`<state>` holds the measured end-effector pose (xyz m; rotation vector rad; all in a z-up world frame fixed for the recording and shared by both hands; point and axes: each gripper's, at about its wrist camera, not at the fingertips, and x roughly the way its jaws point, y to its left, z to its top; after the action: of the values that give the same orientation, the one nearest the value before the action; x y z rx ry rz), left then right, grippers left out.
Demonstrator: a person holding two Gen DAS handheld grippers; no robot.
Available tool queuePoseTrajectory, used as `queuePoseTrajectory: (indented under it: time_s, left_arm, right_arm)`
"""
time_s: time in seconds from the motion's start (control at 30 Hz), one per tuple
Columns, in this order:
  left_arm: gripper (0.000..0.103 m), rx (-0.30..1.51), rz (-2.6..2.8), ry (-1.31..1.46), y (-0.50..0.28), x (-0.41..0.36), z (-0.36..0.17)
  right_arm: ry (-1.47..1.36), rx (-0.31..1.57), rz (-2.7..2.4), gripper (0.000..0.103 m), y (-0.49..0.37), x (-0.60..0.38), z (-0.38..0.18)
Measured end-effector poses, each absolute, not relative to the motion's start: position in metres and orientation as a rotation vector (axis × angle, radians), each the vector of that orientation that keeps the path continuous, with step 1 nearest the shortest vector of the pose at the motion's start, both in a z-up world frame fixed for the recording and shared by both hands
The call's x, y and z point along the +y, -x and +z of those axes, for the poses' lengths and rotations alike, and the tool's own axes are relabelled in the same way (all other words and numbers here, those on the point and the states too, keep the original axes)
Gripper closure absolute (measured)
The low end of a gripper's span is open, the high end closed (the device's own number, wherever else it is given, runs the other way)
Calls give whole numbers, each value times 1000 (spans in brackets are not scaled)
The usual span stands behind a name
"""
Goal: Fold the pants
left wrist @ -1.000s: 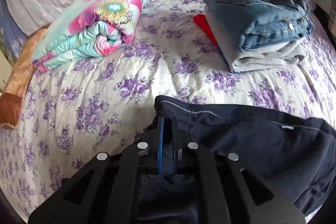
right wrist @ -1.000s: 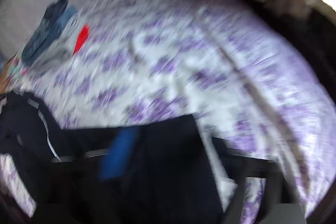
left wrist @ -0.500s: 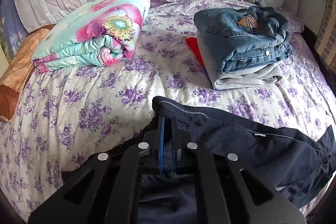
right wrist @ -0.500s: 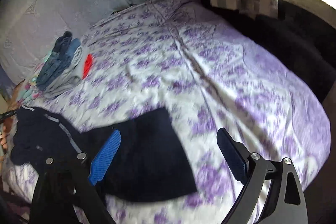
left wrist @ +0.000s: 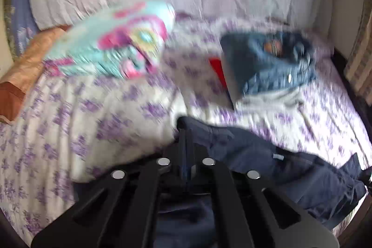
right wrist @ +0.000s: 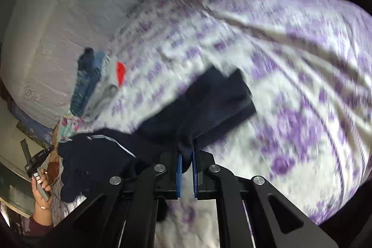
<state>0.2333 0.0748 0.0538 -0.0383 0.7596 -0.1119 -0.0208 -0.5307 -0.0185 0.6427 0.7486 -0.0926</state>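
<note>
Right gripper [right wrist: 186, 152] has clenched on the limp pants [right wrist: 209, 99] — left gripper [left wrist: 186, 138] grasps the waistband; soft, hold edges.

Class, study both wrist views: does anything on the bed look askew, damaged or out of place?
Only the dark navy pants: they lie rumpled and bunched across the purple-flowered bedsheet, pinched by the left claw and right claw. The folded jeans stack looks tidy.

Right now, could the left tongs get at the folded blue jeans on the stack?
Probably not yet: the left tongs are shut on the dark navy pants, though bare floral bedsheet lies between them and the folded blue jeans.
</note>
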Motion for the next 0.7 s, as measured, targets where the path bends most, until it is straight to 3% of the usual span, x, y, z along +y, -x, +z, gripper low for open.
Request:
queuePoseTrajectory:
  time_s: [0.13, 0.33, 0.37, 0.43, 0.53, 0.63, 0.7]
  left_arm:
    - [103, 711, -110, 61, -228, 95, 79]
    - [102, 932, -124, -32, -271, 82, 28]
    - [97, 971, -135, -46, -279, 77, 17]
    - [72, 1023, -137, -107, -297, 62, -2]
    - [51, 1045, -130, -203, -319, 36, -21]
    - [45, 1091, -93, -290, -336, 16, -40]
    - [52, 1162, -52, -364, -342, 9, -63]
  right_arm:
    - [-560, 624, -71, 97, 1, -522, 33]
    - [-475, 642, -96, 97, -25, -511, 58]
    - [-489, 651, -98, 97, -26, -512, 54]
    - [-514, 661, -114, 97, -25, -516, 45]
    - [-544, 685, -142, 97, -17, -519, 31]
    - [-550, 701, -138, 97, -9, -521, 25]
    - [-539, 696, -111, 97, -5, -521, 25]
